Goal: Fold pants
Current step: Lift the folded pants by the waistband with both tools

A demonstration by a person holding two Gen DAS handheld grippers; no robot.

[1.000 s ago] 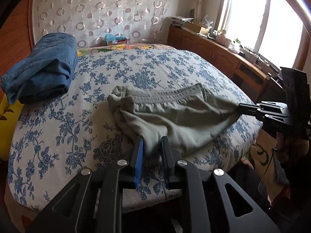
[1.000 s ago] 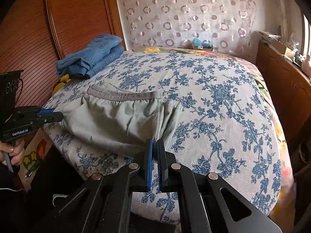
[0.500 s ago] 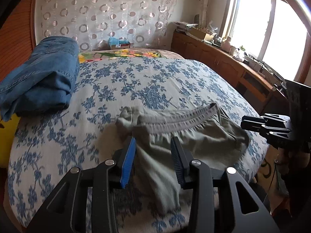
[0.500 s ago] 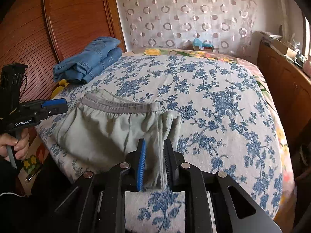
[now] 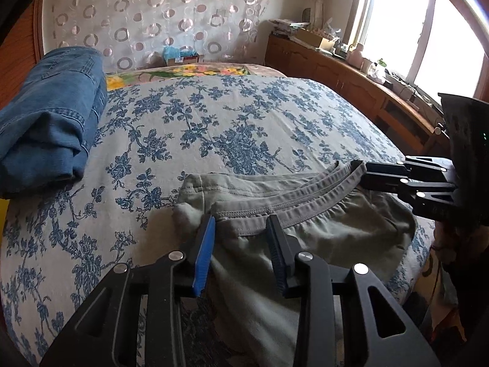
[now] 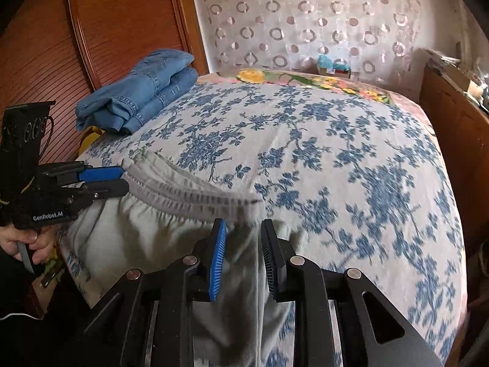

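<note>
At the near edge of the bed (image 5: 214, 116), on its blue-flowered cover, a pair of grey-green pants (image 5: 321, 232) lies with its elastic waistband turned toward the middle of the mattress and the rest of the cloth running off the edge toward the person. The left gripper (image 5: 241, 229) stands over one end of the waistband with its jaws parted; they have just closed in a little, and the cloth lies slack between the pads without being pinched. The right gripper (image 6: 243, 232) is at the other end, its jaws having just opened further, with a fold of the pants between them and neither pad pressing on it. In the right wrist view a hand (image 6: 29, 241) grips the left tool's handle. Well apart from the pants, near the wooden headboard (image 6: 122, 24), sits a folded pile of blue jeans (image 5: 52, 116). A window (image 5: 428, 30) above a cluttered wooden counter (image 5: 351, 73) lights the far side.
</note>
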